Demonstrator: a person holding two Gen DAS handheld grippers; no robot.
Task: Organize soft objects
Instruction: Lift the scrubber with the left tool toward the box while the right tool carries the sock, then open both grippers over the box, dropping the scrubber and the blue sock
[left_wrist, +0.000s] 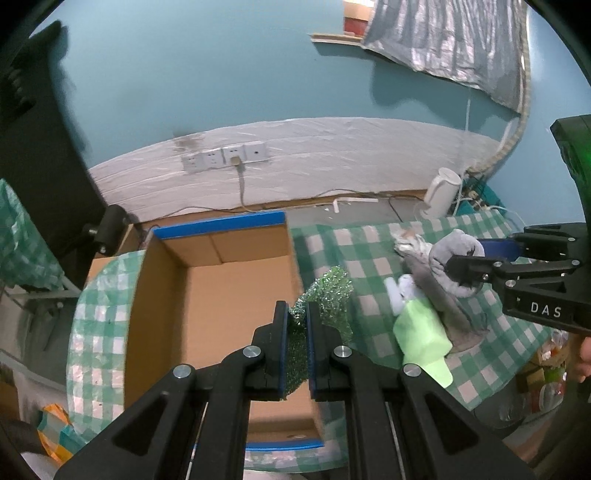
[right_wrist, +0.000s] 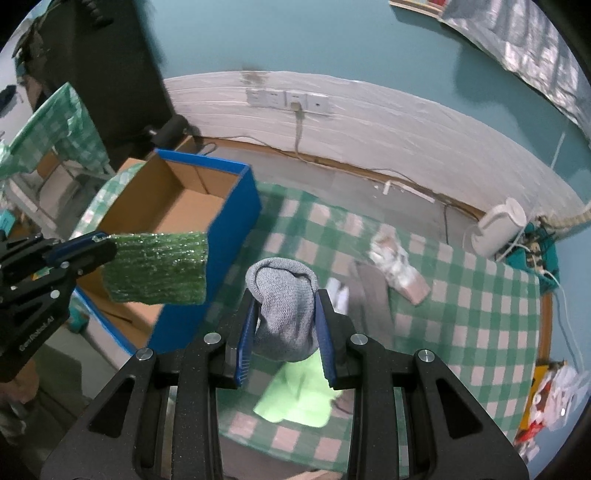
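Left gripper (left_wrist: 296, 325): clenched on green scouring pad (right_wrist: 157, 267) — held over the box's edge, likely for dropping in.
Right gripper (right_wrist: 285, 328): grasping grey sock (right_wrist: 284, 306) above the checked table (right_wrist: 480, 332).
Cardboard box (left_wrist: 236, 288): open, empty — the probable destination.
Sock: knitted, bunched, limp.

Each hand-held gripper (left_wrist: 296, 310) is matte black with blue pads, silver round screws and white lettering.

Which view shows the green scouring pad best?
The right wrist view: the green scouring pad hangs flat and broadside, its whole face visible. In the left wrist view, the left gripper pinches it edge-on, hiding most of it.
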